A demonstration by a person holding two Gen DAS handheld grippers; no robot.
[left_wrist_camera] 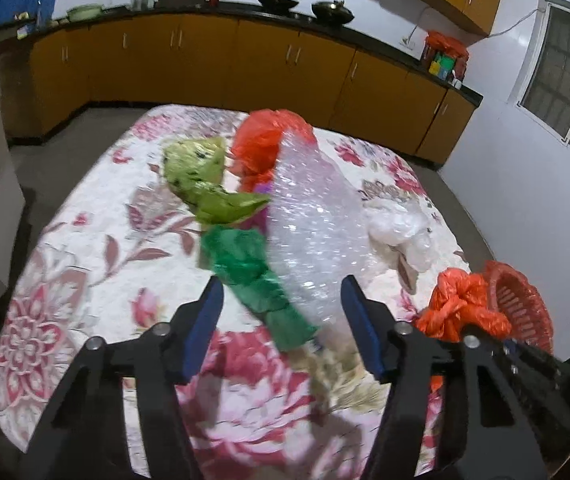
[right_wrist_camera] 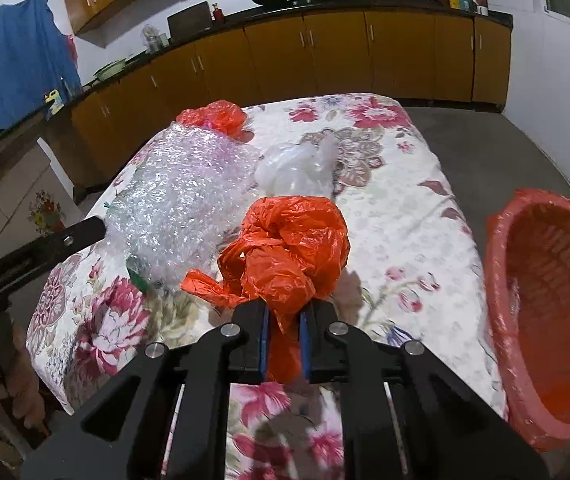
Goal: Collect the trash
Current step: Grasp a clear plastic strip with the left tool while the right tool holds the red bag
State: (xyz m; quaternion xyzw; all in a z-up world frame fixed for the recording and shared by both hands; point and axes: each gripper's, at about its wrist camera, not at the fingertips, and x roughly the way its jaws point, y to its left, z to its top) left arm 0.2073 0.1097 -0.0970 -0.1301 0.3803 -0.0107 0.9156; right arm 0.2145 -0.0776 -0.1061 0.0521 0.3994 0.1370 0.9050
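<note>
The right gripper (right_wrist_camera: 283, 320) is clamped on a crumpled orange bag (right_wrist_camera: 289, 240), which is held by a thin twisted tail between the pads while the loose bulk billows ahead of the fingers. The bin (right_wrist_camera: 501, 280), lined in orange film, is seen at the table's right edge, close to the held bag. The left gripper (left_wrist_camera: 281, 304) is seen with its jaws partly apart; a green bag (left_wrist_camera: 253, 276) and the near end of a sheet of bubble wrap (left_wrist_camera: 309, 216) lie between the fingers, but no pad is seen pressing on either. Further trash is spread over the floral cloth (left_wrist_camera: 97, 240): a light green wrapper (left_wrist_camera: 201, 184), a second orange bag (left_wrist_camera: 265, 140) at the far side, and white plastic (left_wrist_camera: 401, 228) near the middle.

The slim hold on the tail is judged the weak point: thin film may be pulled free if the bag is swung quickly, and it may be dropped short of the bin. The puffed bulk may also be caught on the rim and left hanging outside. On the left, two overlapping items may be pinched at once, or the slippery wrap may be nipped only at its edge and dragged, so that neighbouring pieces are swept off the table. The liner may be snagged if a finger is lowered too deep.
</note>
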